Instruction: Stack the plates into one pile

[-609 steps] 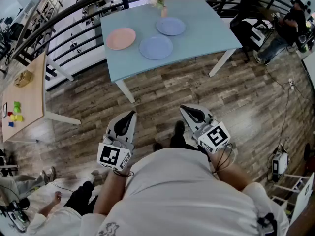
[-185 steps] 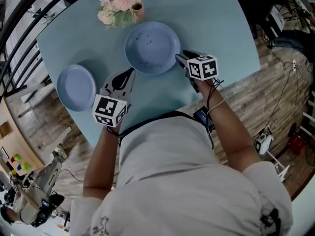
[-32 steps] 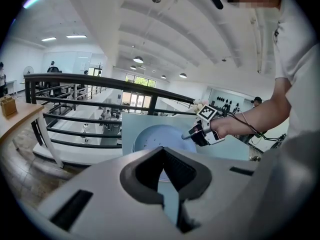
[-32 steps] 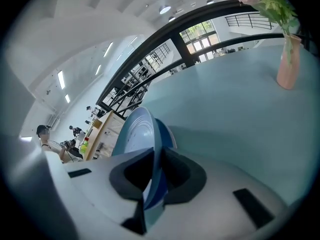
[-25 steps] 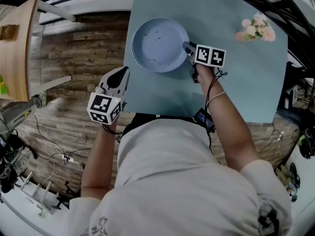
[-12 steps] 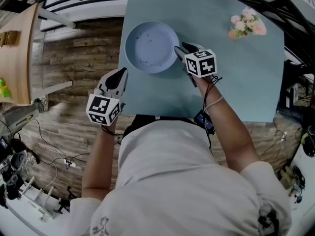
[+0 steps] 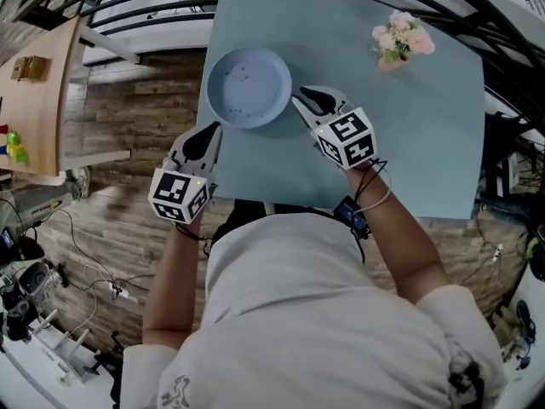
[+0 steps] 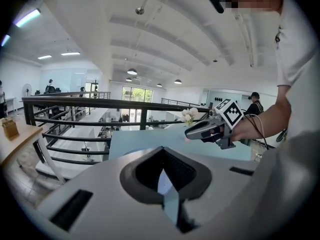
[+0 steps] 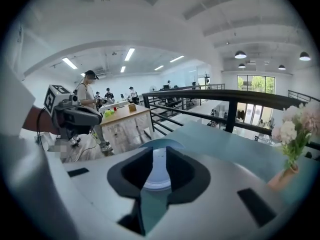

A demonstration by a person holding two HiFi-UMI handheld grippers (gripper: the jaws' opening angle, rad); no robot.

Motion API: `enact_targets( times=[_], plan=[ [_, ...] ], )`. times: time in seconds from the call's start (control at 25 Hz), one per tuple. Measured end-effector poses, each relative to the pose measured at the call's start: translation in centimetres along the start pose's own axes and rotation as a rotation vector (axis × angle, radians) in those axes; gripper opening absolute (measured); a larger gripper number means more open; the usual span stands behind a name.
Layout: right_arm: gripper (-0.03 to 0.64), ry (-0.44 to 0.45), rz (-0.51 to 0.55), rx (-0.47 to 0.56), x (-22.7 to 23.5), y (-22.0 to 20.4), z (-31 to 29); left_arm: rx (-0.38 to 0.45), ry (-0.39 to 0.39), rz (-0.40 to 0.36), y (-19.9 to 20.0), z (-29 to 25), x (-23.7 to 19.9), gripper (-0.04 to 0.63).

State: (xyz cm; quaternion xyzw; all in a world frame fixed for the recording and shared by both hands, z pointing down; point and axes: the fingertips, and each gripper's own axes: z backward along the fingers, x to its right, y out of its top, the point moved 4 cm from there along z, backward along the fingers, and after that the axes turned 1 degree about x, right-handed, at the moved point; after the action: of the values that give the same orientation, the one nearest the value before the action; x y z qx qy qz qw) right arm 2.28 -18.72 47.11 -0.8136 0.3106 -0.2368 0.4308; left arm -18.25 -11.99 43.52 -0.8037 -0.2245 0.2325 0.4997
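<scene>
Two tongs are up over the pale blue rectangular desk [image 7: 409, 143], one in each of my hands. My right tongs [image 7: 301, 100] point toward the far left, their tips just beside the right rim of the round pale-blue plate [image 7: 249, 86] and not touching it. The jaws stand partly apart and have just been closing, with nothing gripped between them. In the right gripper view the plate lies ahead and lower down, seen through the gap.

My left tongs [image 7: 210, 132] hang at the desk's left edge, near the plate's lower left rim and apart from it. In the left gripper view their jaws meet at the tips and hold nothing, and only a thin sliver of the desk shows further back between them.

The plate sits near the desk's far left corner. From above only that top plate shows, and I cannot count what lies under it.

A small vase of pink and white flowers [image 7: 398, 39] stands toward the far right of the desk, well apart from the plate. Black metal railing [image 8: 70, 103] runs past the far side of the desk. A light wooden side table [image 7: 38, 100] stands off to the left on the dark plank floor [image 7: 145, 118].
</scene>
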Motion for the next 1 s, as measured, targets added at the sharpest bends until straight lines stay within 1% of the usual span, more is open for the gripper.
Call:
enact_targets(
  times=[0.2, 0.32, 0.52, 0.64, 0.8, 1.0],
  plan=[
    [0.036, 0.072, 0.046, 0.059, -1.5, 1.5, 3.0, 0.044, 0.040, -0.019, 2.2, 1.4, 2.4, 0.005],
    [0.007, 0.102, 0.084, 0.088, -3.5, 2.2, 4.1, 0.081, 0.055, -0.035, 3.2, 3.2, 3.5, 0.005],
    [0.006, 0.097, 0.128, 0.131, -7.7, 3.7, 5.5, 0.145, 0.030, -0.061, 4.5, 6.6, 3.9, 0.005],
    [0.006, 0.083, 0.157, 0.162, -10.4, 4.6, 7.0, 0.183, -0.008, -0.097, 5.3, 8.8, 4.3, 0.005],
    [0.006, 0.025, 0.162, 0.214, -14.7, 5.5, 9.0, 0.221, -0.079, -0.132, 5.7, 12.7, 4.3, 0.005],
    [0.006, -0.050, 0.125, 0.267, -19.8, 6.2, 9.4, 0.212, -0.172, -0.138, 4.5, 16.9, 2.8, 0.005]
  ],
)
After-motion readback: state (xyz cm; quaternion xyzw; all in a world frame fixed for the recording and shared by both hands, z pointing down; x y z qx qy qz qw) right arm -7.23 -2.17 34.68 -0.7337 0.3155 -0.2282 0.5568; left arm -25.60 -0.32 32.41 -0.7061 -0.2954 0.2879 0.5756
